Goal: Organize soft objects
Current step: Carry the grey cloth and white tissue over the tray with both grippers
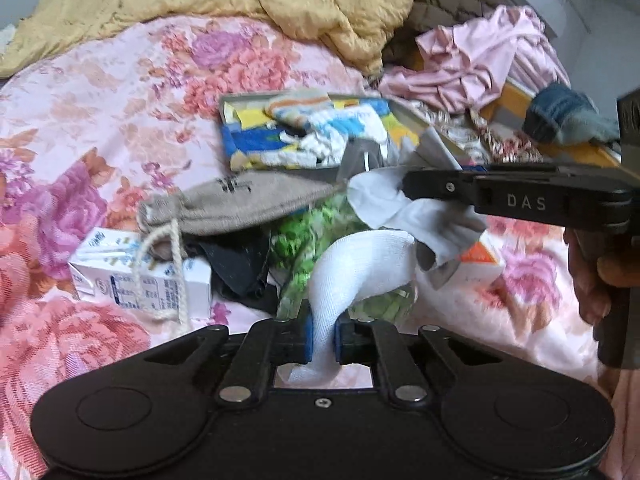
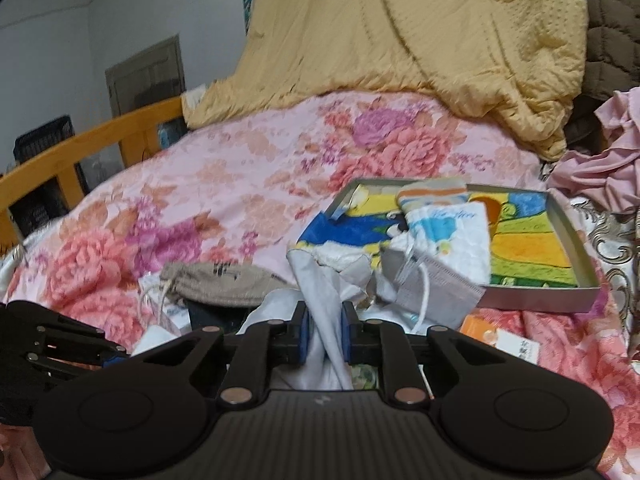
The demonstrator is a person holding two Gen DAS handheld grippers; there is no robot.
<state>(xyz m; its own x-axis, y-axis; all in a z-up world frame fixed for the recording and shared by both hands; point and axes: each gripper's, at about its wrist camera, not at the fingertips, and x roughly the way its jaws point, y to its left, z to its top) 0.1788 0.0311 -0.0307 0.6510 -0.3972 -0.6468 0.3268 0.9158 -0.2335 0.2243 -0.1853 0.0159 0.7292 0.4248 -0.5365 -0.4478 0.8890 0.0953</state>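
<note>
Both tongs are pinching cloth. My left gripper [image 1: 323, 340] has its blue pads pressed onto a white sock [image 1: 352, 264], which rises from the jaws toward 12 o'clock and bends over to 1 o'clock. My right gripper [image 2: 325, 338] has its pads closed on a pale grey-white cloth [image 2: 320, 292] that bunches up between them; in the left wrist view the right tong comes in from 3 o'clock with its tip on the same pale bundle, so I judge both hands hold one item or two tangled ones, though I cannot tell which.

What matters next is the open tray [image 2: 576, 236] with the bright picture lining. From the right tong it lies at about 1 o'clock, near, its long side running roughly 9 to 3 o'clock. From the left tong it sits at 12 o'clock, further up the floral bedspread [image 1: 100, 92], beyond the beige drawstring pouch [image 1: 240, 204]. The right hand looks nearer to it. Folded cloths [image 2: 444, 228] and a grey face mask [image 2: 436, 288] already lie at its near edge.

A small white carton [image 1: 144, 276] at 9 o'clock of the left tong and an orange packet [image 2: 500, 340] beside the tray are not soft goods. I reckon the sock's long axis, now pointing toward the tray, wants laying flat along it.
</note>
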